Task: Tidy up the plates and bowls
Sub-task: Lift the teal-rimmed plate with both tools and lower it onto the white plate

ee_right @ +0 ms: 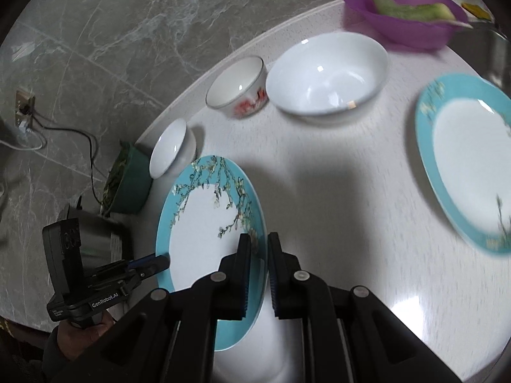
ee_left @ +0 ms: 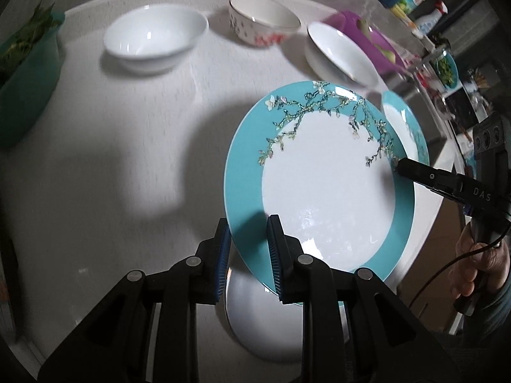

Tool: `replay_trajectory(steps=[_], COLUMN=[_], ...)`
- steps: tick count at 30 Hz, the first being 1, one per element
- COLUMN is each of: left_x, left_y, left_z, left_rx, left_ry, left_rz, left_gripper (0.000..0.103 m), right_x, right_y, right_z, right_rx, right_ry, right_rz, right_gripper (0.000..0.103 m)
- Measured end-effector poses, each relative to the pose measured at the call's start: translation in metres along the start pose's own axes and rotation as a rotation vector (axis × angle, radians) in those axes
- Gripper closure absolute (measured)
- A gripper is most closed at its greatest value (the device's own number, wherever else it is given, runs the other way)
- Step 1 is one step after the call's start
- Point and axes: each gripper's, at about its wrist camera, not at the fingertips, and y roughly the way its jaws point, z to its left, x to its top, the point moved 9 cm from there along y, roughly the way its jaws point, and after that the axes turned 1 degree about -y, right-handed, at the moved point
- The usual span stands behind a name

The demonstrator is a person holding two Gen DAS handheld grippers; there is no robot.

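Observation:
A teal-rimmed plate with a blossom pattern [ee_left: 322, 185] [ee_right: 198, 233] hangs tilted above the white round table [ee_left: 121, 166] [ee_right: 345, 191]. My left gripper [ee_left: 248, 223] is shut on its near rim, and in the right wrist view that gripper [ee_right: 162, 260] meets the plate's left edge. My right gripper [ee_right: 260, 238] is shut on the opposite rim, visible from the left wrist as well [ee_left: 400, 166]. A matching teal plate [ee_right: 463, 166] [ee_left: 403, 118] lies flat on the table. At the back stand a white bowl [ee_left: 156, 40] [ee_right: 169, 146], a flowered bowl [ee_left: 263, 25] [ee_right: 236, 86] and a second white bowl [ee_left: 338, 51] [ee_right: 325, 76].
A purple bowl with green vegetable pieces [ee_right: 405, 16] [ee_left: 367, 35] sits at the table's far edge. A green tub of leaves [ee_left: 25, 73] [ee_right: 127, 182] stands at the other side. Something round and white [ee_left: 255, 316] shows under the lifted plate. A hand [ee_left: 479, 265] holds the right gripper's handle.

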Motion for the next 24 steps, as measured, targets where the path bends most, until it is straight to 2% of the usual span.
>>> replay_trajectory(steps=[10, 16, 24], left_x=[-0.056, -0.085, -0.096], left_y=[0.0, 0.008, 0.019], left_z=[0.002, -0.002, -0.008], left_rx=[0.062, 0.059, 0.09], left_ry=[0.064, 0.084, 0.139], left_rz=[0.037, 0.062, 0.062], left_gripper=[0.082, 0.082, 0.082], right_x=[-0.072, -0.093, -0.108], right_y=[0.009, 0.007, 0.011], right_z=[-0.009, -0.014, -0.021], right_rx=[-0.019, -0.046, -0.108], right_ry=[0.028, 0.03, -0.002], right_rz=[0.074, 0.08, 0.072], right_gripper=[0.09, 0.089, 0.088])
